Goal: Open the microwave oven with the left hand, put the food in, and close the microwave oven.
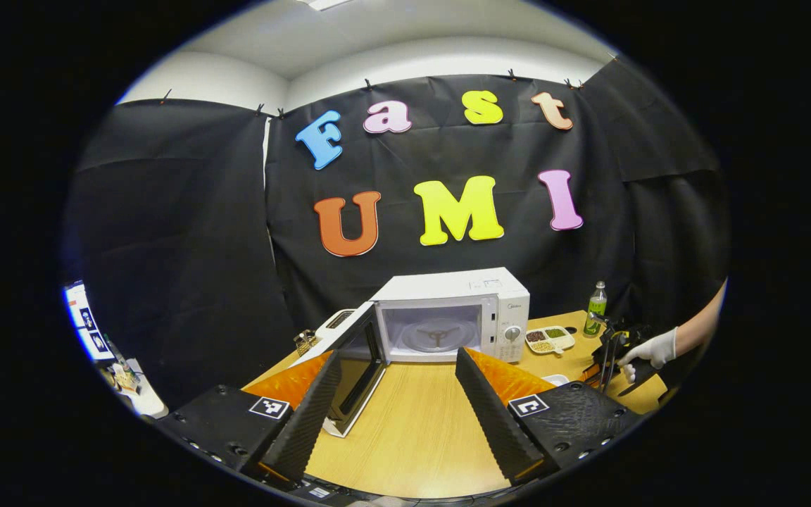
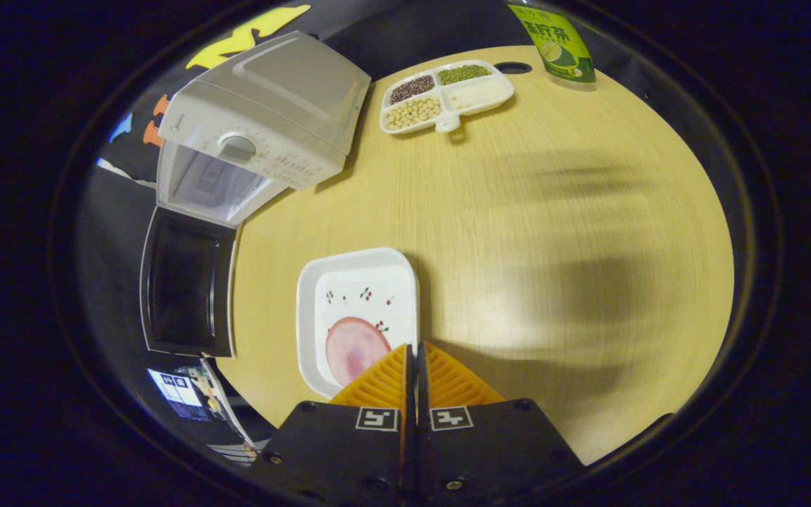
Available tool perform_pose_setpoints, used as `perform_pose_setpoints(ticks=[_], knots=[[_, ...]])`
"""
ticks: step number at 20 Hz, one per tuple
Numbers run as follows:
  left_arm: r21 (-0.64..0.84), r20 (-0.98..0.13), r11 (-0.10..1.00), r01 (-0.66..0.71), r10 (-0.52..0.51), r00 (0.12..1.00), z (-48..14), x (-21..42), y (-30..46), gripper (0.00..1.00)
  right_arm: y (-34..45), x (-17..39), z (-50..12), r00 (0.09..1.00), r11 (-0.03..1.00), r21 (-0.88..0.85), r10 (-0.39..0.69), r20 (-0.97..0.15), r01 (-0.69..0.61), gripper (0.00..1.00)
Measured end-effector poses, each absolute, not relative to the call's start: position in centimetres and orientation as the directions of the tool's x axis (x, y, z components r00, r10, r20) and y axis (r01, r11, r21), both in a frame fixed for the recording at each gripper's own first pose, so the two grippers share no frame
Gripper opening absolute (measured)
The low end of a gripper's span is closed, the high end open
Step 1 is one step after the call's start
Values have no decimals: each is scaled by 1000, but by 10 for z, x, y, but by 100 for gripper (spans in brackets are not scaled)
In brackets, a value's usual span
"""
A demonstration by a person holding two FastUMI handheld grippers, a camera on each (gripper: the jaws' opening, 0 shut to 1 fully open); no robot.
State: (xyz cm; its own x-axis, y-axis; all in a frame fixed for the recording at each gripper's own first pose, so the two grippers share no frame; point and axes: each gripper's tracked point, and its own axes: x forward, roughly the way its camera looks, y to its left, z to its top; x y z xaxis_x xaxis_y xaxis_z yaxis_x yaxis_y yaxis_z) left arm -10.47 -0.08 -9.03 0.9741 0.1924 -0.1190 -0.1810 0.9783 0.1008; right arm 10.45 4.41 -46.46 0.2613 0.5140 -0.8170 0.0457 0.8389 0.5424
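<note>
Microwave (image 1: 448,313) sits ahead of the wide-open left gripper (image 1: 398,366), its door (image 1: 356,366) swung open. Right gripper (image 2: 416,348) is pinched on the rim of the plate (image 2: 356,310) holding food (image 2: 355,348).

A white divided tray (image 2: 445,95) of beans and grains sits near a green drink bottle (image 2: 552,42) on the wooden desk (image 2: 553,232).

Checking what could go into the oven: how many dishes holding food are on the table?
2. A white square plate with a pink slice lies by the right gripper; a white divided tray of beans sits beside the white microwave.
</note>
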Motion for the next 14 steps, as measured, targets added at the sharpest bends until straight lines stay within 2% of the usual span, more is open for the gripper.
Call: perform_pose_setpoints(ticks=[5, 6, 8, 10, 13, 14], knots=[[84, -143, 988, -131, 142, 980, -87, -96, 24, 96, 75, 109, -416, 390, 792, 609, 552, -737, 30, 4], [90, -142, 989, -121, 133, 981, -82, -93, 31, 97, 84, 111, -406, 420, 779, 626, 557, -716, 36, 0], [96, -157, 991, -93, 108, 982, -76, -89, 39, 97, 102, 115, -386, 479, 761, 647, 552, -682, 43, 4], [115, -146, 990, -86, 103, 984, -65, -86, 49, 97, 122, 120, -370, 537, 753, 655, 527, -659, 66, 4], [159, -116, 979, -130, 150, 982, -52, -71, 72, 97, 159, 133, -347, 627, 719, 690, 503, -595, 78, 4], [156, -112, 979, -131, 149, 983, -52, -67, 73, 97, 171, 137, -341, 658, 703, 705, 488, -574, 94, 0]])
